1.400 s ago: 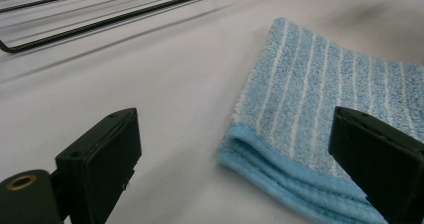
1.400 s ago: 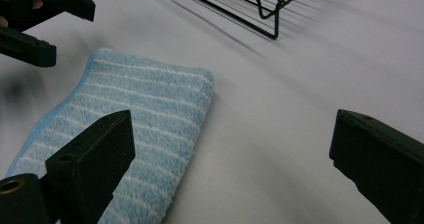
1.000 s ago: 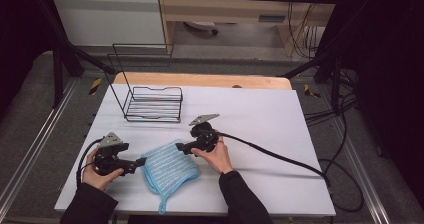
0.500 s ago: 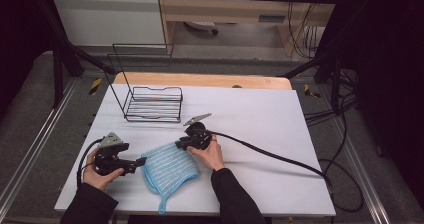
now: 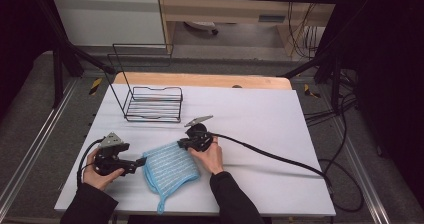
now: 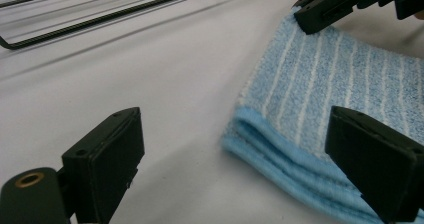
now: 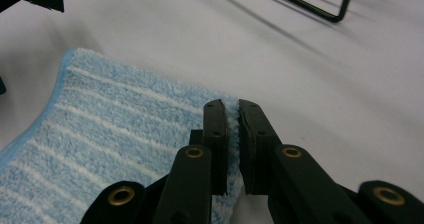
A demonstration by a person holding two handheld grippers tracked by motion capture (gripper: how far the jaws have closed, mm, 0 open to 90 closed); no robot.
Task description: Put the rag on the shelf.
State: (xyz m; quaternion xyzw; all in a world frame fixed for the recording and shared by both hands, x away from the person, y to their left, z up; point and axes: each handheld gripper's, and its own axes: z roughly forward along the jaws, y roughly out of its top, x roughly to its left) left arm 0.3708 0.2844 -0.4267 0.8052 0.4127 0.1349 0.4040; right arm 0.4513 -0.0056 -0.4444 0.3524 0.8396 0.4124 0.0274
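A light-blue towel (image 5: 170,166) with white stripes lies folded on the white table, a loop trailing toward the near edge. My right gripper (image 5: 184,144) is at the towel's far right corner. Its jaws have just been closing and now pinch the towel's edge (image 7: 100,134) between the pads, as the right gripper (image 7: 232,119) view shows. My left gripper (image 5: 141,162) rests low at the towel's left side. The left gripper (image 6: 237,134) stands open, with the folded edge of the towel (image 6: 320,94) just inside its right jaw and no pad pressing on it.
A black wire rack (image 5: 152,104) stands on the table behind the towel, a short way beyond both grippers. The right gripper's cable (image 5: 270,156) runs off to the right across the table. A wooden strip (image 5: 200,80) borders the table's far edge.
The right gripper's jaws have closed on the towel's far right corner. The left hand and its gripper have stayed put, and the towel lies where it was.
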